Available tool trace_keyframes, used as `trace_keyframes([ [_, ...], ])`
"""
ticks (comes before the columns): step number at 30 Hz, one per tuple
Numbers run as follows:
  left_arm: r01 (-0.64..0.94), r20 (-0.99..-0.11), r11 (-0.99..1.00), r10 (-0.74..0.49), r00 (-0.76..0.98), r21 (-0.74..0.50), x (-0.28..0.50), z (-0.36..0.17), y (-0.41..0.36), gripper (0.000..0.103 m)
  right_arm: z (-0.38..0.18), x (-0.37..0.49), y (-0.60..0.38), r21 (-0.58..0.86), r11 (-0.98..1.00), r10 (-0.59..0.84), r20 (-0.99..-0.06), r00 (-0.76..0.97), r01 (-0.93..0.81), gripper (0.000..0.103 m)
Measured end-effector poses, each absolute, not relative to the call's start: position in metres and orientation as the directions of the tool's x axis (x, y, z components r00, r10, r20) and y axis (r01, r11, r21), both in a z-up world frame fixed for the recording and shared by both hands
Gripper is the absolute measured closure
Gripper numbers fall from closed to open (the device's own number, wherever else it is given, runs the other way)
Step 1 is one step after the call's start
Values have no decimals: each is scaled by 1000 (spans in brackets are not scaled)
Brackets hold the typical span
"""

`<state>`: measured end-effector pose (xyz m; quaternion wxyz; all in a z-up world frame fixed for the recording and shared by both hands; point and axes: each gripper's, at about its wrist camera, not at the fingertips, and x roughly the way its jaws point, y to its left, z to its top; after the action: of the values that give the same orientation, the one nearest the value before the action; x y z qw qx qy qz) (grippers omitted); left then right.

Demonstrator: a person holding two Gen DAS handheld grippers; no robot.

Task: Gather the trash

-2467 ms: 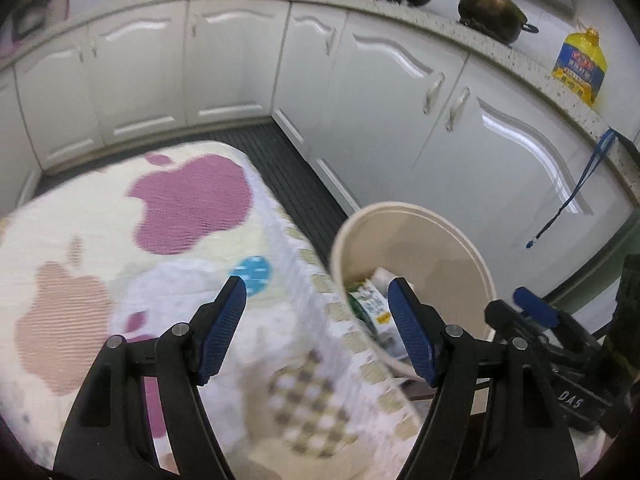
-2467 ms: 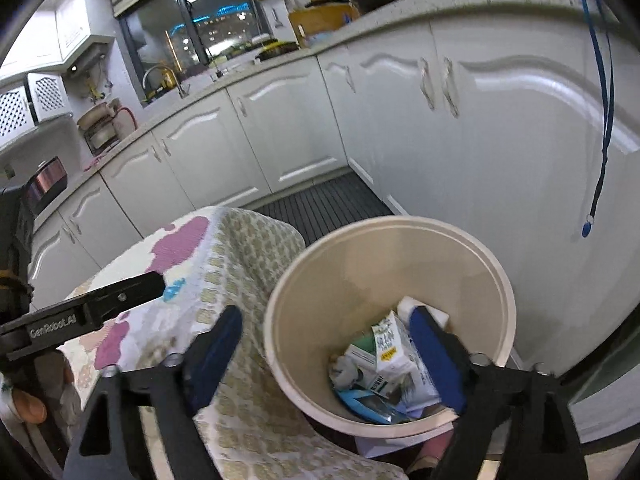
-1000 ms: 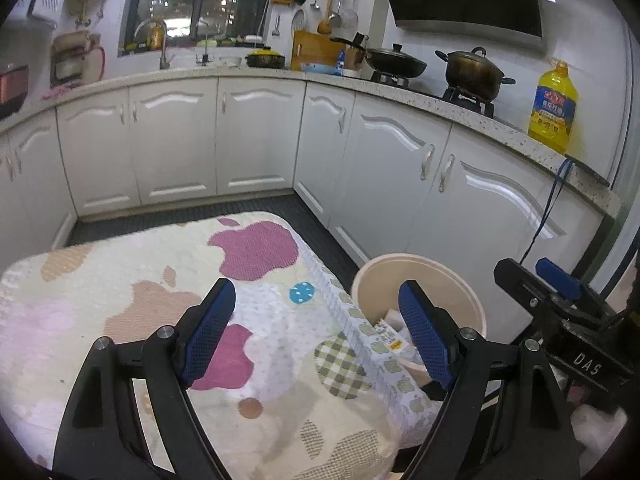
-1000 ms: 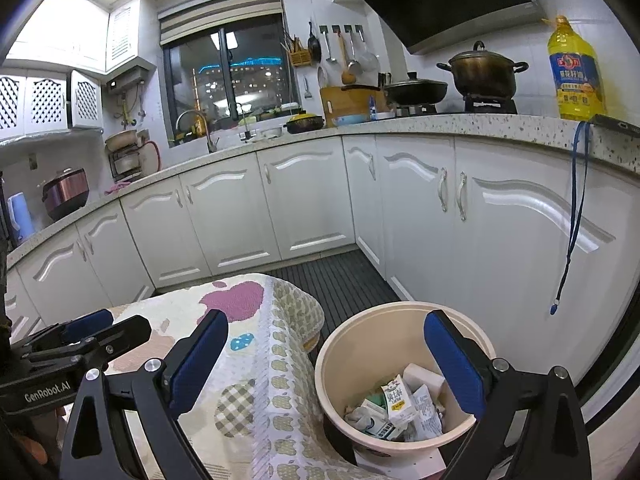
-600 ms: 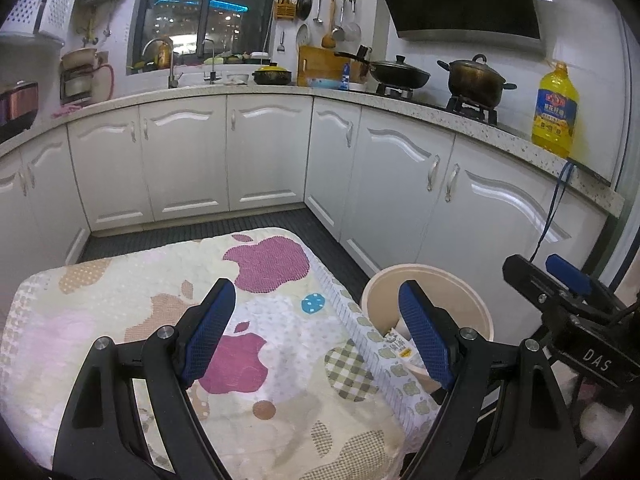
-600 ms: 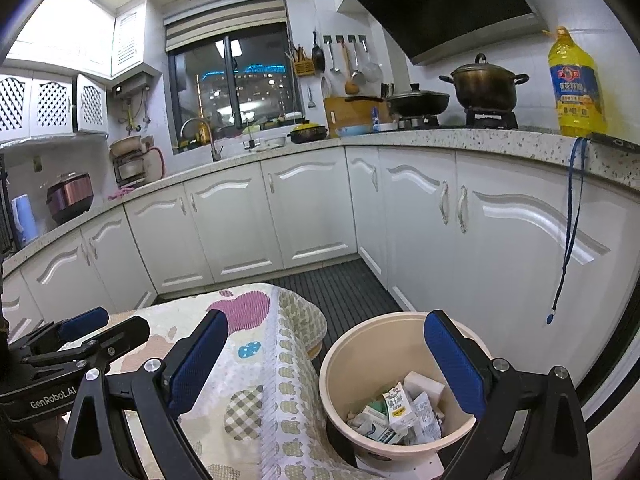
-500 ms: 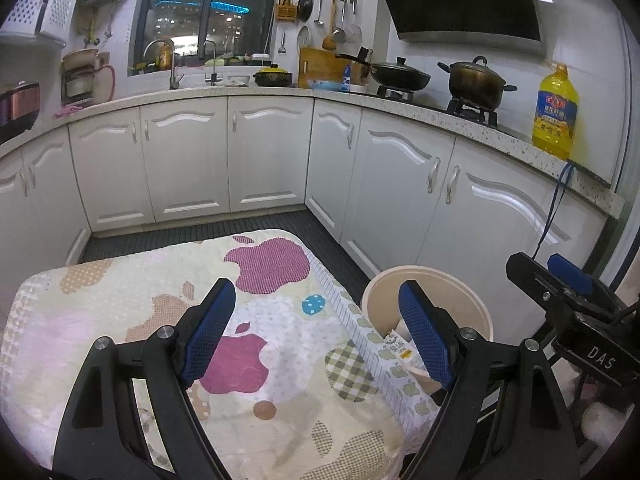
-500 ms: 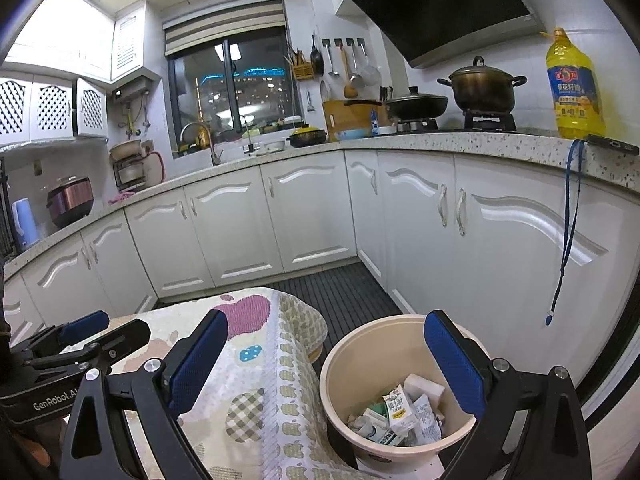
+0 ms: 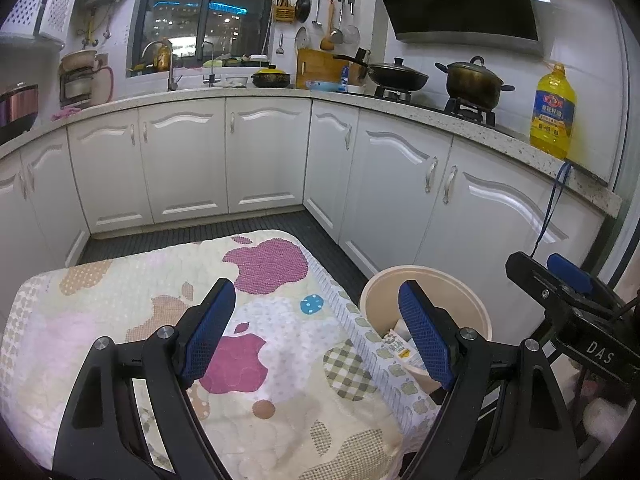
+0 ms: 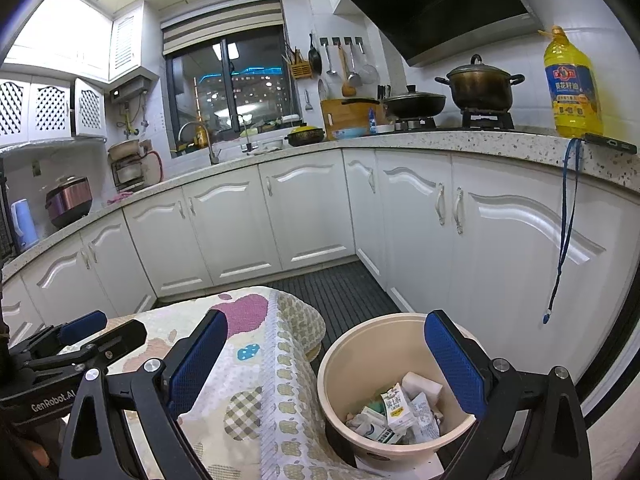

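Two black handheld grippers with blue-padded fingers hover side by side above a small table draped in a cream quilted cloth [image 9: 280, 320] printed with purple and tan apple shapes, in a white-cabinet kitchen at night. The left gripper [image 9: 316, 332] is held level over the middle of the table, pointing toward the corner cabinets, its jaws spread wide with nothing between them. The right gripper [image 10: 326, 364] is held beside it toward the table's right edge, jaws equally wide apart and empty; its right finger [image 10: 454, 364] overlaps the near rim of a round beige plastic trash bin [image 10: 348, 352] in the right wrist view. In the left wrist view, the right gripper's black frame [image 9: 568, 308] juts in from the right edge; the left gripper's frame likewise enters the right wrist view at lower left [image 10: 72, 352].

The bin stands on the dark ribbed floor mat [image 10: 340, 288] just off the table's right edge, close to the lower cabinets. Inside it lies the collected trash [image 10: 396, 412]: small white-and-green drink cartons, crumpled white wrappers and a white box, heaped at the bottom. The cloth's patterned border hangs down over the table's right edge beside the bin.

Along the speckled countertop [image 10: 480, 140] stand a yellow bottle of cooking oil [image 10: 572, 84], a dark lidded stockpot [image 10: 480, 84] and a black wok [image 10: 412, 104] on the stove. A blue lanyard [image 10: 564, 232] dangles from the counter edge down over a cabinet door.
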<state>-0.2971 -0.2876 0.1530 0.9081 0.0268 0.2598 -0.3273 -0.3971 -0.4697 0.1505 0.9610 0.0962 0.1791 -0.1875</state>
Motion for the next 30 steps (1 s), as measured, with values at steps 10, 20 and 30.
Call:
trace_keyframes([
  [10, 587, -488, 802, -558, 671, -110, -295, 151, -283, 19, 147, -401, -477, 131, 904, -333, -380, 863, 406, 4],
  [20, 581, -488, 806, -556, 673, -116, -293, 151, -280, 19, 147, -401, -478, 136, 905, -328, -382, 864, 404, 1],
  [30, 588, -491, 798, -568, 660, -131, -293, 152, -279, 19, 143, -401, -477, 138, 907, -319, -391, 863, 398, 1],
])
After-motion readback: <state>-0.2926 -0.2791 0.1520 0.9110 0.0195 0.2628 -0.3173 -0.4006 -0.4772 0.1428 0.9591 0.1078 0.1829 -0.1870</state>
